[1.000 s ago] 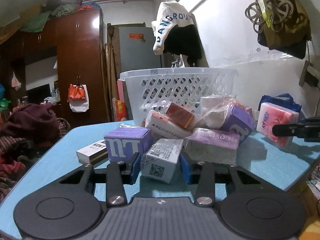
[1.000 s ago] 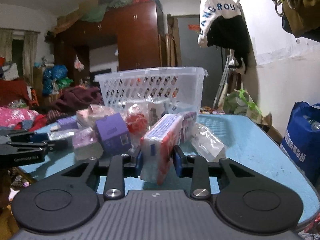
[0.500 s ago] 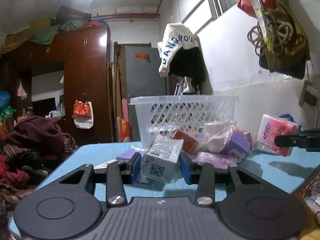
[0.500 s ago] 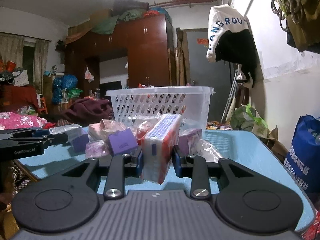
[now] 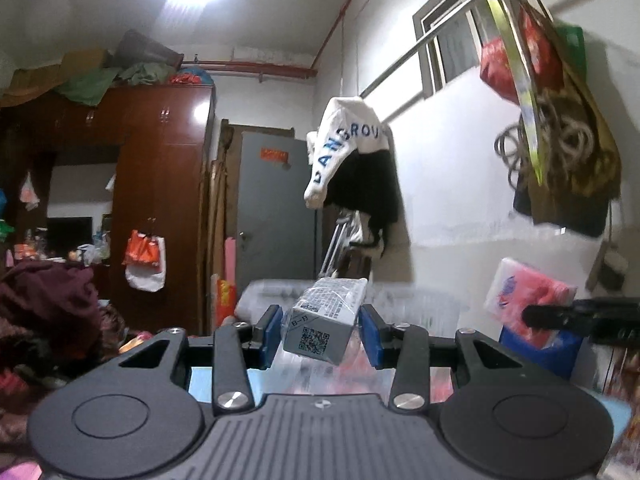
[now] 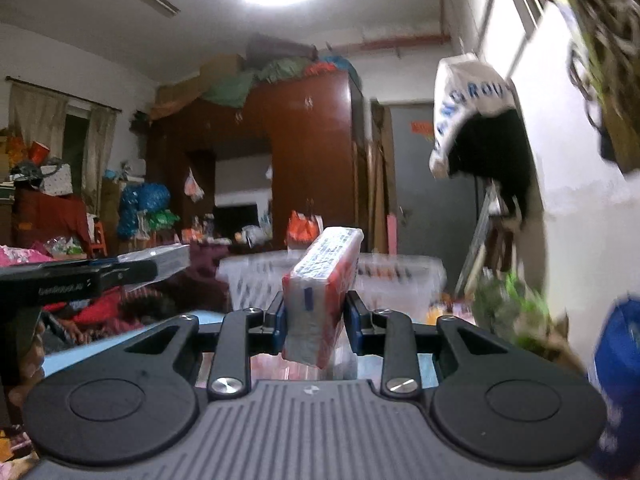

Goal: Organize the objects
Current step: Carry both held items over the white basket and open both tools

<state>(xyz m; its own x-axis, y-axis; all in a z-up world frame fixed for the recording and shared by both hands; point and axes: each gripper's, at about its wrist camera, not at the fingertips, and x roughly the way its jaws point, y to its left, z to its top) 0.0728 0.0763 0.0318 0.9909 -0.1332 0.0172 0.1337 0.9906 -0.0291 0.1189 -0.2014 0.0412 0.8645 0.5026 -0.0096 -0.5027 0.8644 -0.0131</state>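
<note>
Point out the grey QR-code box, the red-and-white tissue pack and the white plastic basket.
Grey QR-code box (image 5: 320, 326): left wrist view, its front face.
Red-and-white tissue pack (image 6: 320, 292): right wrist view, its near end.
White plastic basket (image 6: 400, 276): right wrist view, its blurred lattice wall.

The boxed pack (image 5: 322, 322) sits between the left gripper's (image 5: 320, 330) pads, the tissue pack (image 6: 320, 288) between the right gripper's (image 6: 314, 322), both before the basket (image 6: 400, 280), the wardrobe (image 6: 304, 152) behind.
</note>
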